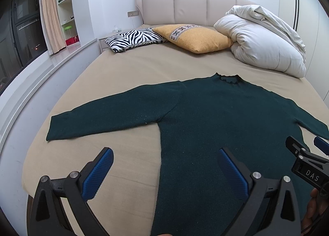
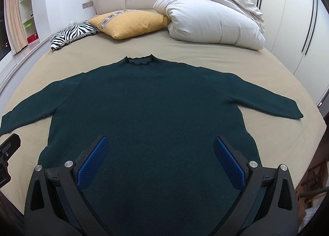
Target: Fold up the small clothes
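The sweater (image 2: 148, 102) lies flat on the bed (image 2: 257, 65), collar away and sleeves spread sideways, while the left gripper (image 1: 164, 166), wide open and empty, hangs nearest its left sleeve and the right gripper (image 2: 161, 153), equally open, over its hem.

Dark green sweater (image 2: 156, 100), zebra-striped pillow (image 2: 72, 33)

The bed (image 2: 205, 61) has a beige sheet. A dark green sweater (image 2: 148, 102) lies flat on it with both sleeves spread. Near the headboard lie a zebra pillow (image 2: 72, 34), a yellow pillow (image 2: 131, 23) and a folded white duvet (image 2: 213, 22).
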### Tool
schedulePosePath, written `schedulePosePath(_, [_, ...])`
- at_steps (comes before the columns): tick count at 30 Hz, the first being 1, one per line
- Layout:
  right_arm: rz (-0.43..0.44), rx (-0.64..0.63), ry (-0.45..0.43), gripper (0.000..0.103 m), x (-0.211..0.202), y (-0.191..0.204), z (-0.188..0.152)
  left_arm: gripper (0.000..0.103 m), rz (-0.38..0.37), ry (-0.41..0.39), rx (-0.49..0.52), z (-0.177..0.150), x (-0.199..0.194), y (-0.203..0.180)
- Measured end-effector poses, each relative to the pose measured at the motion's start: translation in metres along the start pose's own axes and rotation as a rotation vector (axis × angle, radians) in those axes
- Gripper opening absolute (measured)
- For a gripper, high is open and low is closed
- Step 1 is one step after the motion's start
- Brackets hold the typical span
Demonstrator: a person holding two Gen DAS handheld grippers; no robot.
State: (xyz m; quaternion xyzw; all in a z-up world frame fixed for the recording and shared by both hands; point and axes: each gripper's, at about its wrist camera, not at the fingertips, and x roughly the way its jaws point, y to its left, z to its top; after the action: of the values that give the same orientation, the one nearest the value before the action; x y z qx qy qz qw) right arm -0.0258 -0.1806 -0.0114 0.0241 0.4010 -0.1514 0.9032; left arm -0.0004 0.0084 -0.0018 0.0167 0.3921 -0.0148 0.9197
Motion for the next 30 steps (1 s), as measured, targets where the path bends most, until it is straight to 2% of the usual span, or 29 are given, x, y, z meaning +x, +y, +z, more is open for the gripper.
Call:
schedulePosePath(17, [-0.002,-0.008,0.011,0.103,0.005,0.000,0.001,0.103,0.003,0.004,-0.001,-0.002,0.001,0.001])
schedulePosePath(24, [0.001,0.003,0.024,0.103,0.018,-0.007,0.003,0.103,-0.031,0.047,-0.001,-0.011,0.014,-0.005])
schedulePosePath(27, [0.017,0.025,0.014,0.103,0.026,-0.025,0.007,0.103,-0.075,0.080,0.005,-0.009,0.024,-0.011])
schedulePosePath(30, [0.044,0.128,-0.031,0.103,0.031,-0.078,0.019,0.103,-0.102,0.093,0.013,-0.006,0.033,-0.020])
